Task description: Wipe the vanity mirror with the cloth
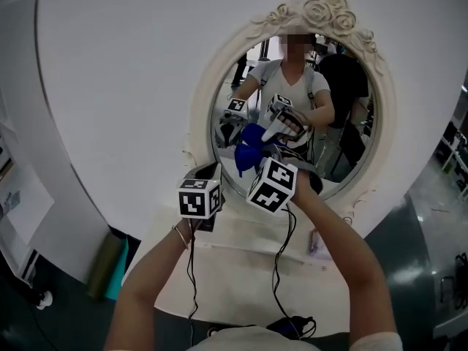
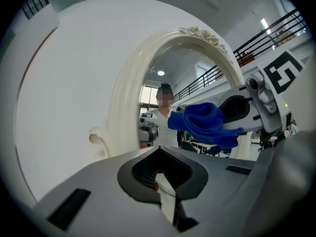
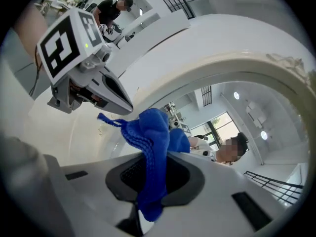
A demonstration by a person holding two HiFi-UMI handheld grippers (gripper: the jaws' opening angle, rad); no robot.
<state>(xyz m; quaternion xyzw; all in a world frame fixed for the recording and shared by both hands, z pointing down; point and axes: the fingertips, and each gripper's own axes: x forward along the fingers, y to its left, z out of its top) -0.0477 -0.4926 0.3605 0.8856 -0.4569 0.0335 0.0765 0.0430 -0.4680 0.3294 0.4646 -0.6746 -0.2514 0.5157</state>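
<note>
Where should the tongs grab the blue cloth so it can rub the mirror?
Pinch the cloth by its thin trailing end, coming from the side away from the mirror. The right tongs hold it so: the tail sits between the jaws and the puffy wad bulges out front, toward the glass.

Bright blue cloth [image 1: 247,154] there, knit-ribbed, against the cream vanity mirror [image 1: 329,12] frame with its carved roses, plain white wall [image 1: 110,64] all round, and bold black-and-white squares on both marker cubes [image 1: 199,198].
</note>
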